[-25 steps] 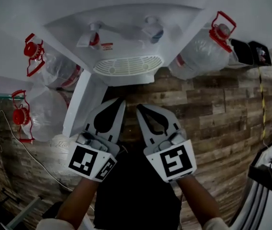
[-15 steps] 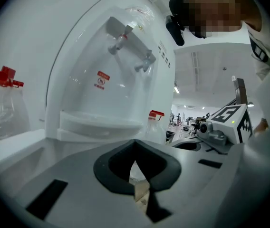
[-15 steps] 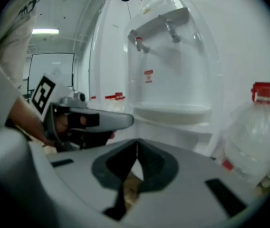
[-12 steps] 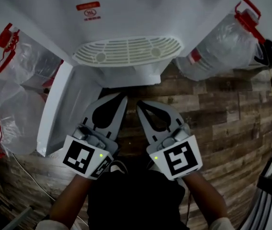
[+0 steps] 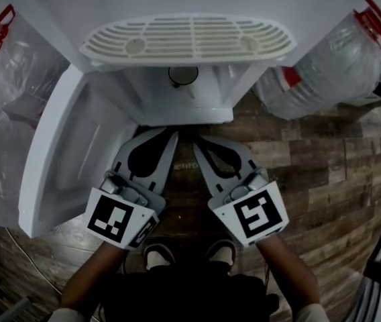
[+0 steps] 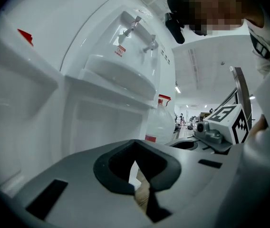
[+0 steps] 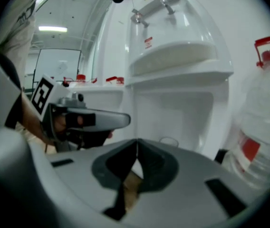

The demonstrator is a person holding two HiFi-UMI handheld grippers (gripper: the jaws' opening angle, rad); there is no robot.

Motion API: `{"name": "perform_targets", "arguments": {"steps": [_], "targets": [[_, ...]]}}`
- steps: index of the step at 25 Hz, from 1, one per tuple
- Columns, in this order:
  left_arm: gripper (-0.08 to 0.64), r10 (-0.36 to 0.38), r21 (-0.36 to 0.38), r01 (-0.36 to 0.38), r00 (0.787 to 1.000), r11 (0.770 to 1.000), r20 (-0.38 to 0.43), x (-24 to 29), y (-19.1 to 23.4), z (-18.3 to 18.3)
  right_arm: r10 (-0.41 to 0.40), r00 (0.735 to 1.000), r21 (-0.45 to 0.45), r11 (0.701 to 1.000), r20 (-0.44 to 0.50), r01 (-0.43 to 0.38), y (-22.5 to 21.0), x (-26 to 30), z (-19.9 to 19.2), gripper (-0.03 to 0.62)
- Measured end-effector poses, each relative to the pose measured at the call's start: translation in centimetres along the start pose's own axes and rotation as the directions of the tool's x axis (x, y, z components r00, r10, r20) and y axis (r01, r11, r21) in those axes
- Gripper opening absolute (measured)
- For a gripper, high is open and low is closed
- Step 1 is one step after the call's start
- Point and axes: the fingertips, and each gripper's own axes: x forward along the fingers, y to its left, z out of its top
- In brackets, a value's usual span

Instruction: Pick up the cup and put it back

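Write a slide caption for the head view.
Left tool and right tool, both shut and empty, aim at the cup inside the dispenser, its door open.

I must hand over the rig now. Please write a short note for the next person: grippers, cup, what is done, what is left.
Left gripper: shut, empty.
Right gripper: shut, empty. Both point at the water dispenser, whose lower door is open.
Cup: stands inside the lower compartment; no gripper touches it.
Done: nothing yet.
Left: pick up the cup, put it back.
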Motion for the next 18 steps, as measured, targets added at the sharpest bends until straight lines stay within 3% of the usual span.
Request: {"name": "perform_targets", "arguments": {"steps": [10, 18], "targets": [[0.008, 0.096, -0.063, -0.092, 0.993, 0.994, 0.068, 0.6, 1.6, -1.9, -0.058, 0.998, 0.031, 0.998, 0.038, 0.057, -3.0, 4.2, -3.5, 0.025], [0.008, 0.071, -0.045, -0.067, 0.993, 0.997, 0.096, 0.1, -0.3, -1.3, -0.13, 0.99, 0.043, 0.991, 0.058, 0.127, -5.7, 6.2, -4.6, 0.025]]}}
